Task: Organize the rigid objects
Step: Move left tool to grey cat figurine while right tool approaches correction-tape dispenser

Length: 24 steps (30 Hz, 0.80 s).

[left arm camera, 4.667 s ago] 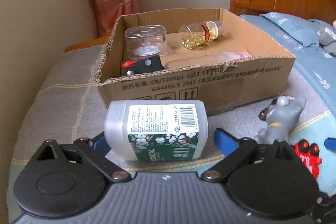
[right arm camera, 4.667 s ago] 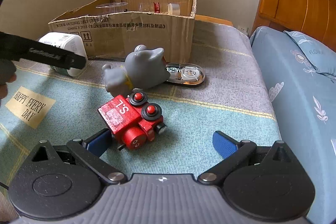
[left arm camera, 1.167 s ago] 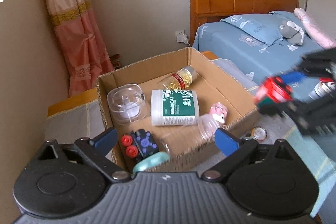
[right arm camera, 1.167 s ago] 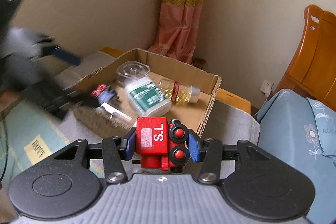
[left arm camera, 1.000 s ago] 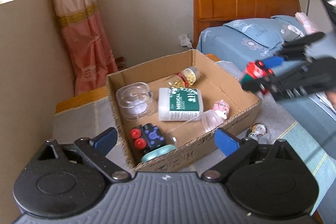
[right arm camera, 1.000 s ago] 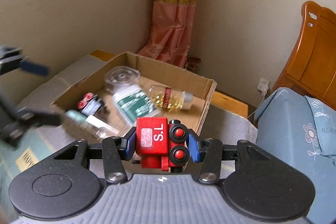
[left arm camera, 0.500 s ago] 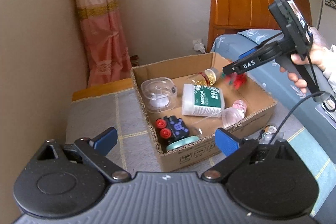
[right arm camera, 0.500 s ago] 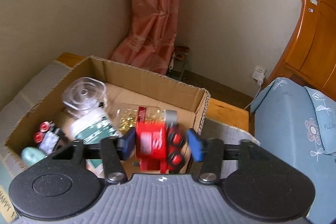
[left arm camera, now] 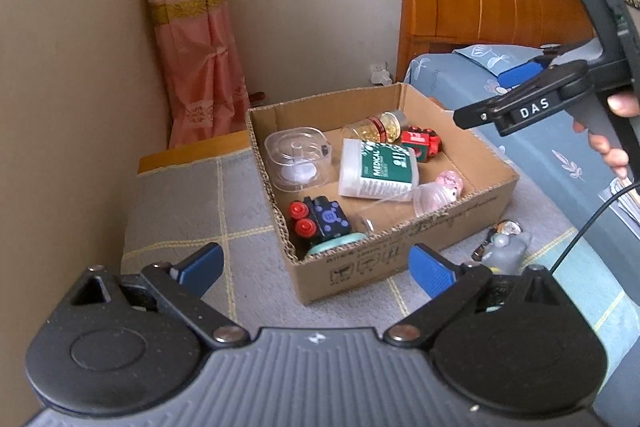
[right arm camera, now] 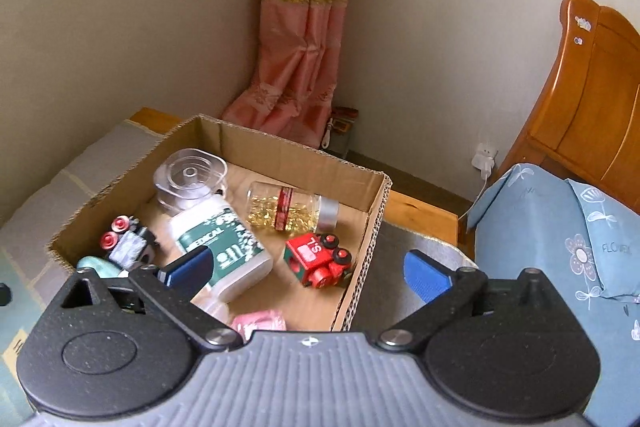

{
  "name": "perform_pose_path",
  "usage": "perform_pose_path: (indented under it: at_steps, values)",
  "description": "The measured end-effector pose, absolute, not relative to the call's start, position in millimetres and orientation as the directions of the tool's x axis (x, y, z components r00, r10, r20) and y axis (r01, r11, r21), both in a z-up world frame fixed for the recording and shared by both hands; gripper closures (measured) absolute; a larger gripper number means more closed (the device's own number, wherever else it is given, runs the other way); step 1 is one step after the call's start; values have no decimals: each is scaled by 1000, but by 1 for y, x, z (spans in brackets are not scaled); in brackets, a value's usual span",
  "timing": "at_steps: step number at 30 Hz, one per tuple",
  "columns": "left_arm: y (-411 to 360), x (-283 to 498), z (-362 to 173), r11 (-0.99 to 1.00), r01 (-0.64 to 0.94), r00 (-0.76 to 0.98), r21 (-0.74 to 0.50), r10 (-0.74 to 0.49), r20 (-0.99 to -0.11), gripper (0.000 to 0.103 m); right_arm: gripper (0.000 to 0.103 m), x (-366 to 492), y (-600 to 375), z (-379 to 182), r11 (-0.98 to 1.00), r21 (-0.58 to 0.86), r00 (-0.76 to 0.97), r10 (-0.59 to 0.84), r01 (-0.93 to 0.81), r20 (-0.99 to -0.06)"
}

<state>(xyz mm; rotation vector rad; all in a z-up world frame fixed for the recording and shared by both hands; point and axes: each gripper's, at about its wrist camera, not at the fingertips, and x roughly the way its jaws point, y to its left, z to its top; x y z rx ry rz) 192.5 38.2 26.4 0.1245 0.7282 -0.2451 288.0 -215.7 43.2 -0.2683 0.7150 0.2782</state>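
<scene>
- Both grippers have nothing in them. Left gripper has its blue fingers spread wide, and so does the right gripper. Where are they?

- The left one hangs over the near side of the cardboard box. The right one is up above the box, by its right wall.

- What is the biggest thing in the box?

- A white bottle with a green label, lying flat in the middle of the box. A clear round container sits in the box's far left corner.

- And smaller ones?

- A jar of yellow pills lies on its side near the back wall of the box. The red toy train rests on the box floor by the right wall, just in front of the jar. A dark toy with red knobs is in the box's near left corner.
</scene>
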Motion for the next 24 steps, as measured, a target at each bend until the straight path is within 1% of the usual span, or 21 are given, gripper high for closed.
perform_pose_path:
  at_steps: [7, 12, 16, 24]
  values:
    - [28, 174, 34, 963, 265, 722, 47, -166, -672, 4, 0, 260, -225, 54, 939, -114, 738, 177, -326, -651]
    - [24, 161, 34, 968, 247, 733, 37, -162, -661, 4, 0, 237, -231, 49, 942, -104, 741, 180, -320, -647]
    - [27, 151, 26, 982, 189, 759, 26, -129, -638, 4, 0, 222, -238, 32, 946, -127, 741, 146, -298, -655]
    - [23, 134, -6, 993, 114, 753, 20, -73, -654, 4, 0, 220, -252, -22, 963, -141, 709, 65, -228, -703]
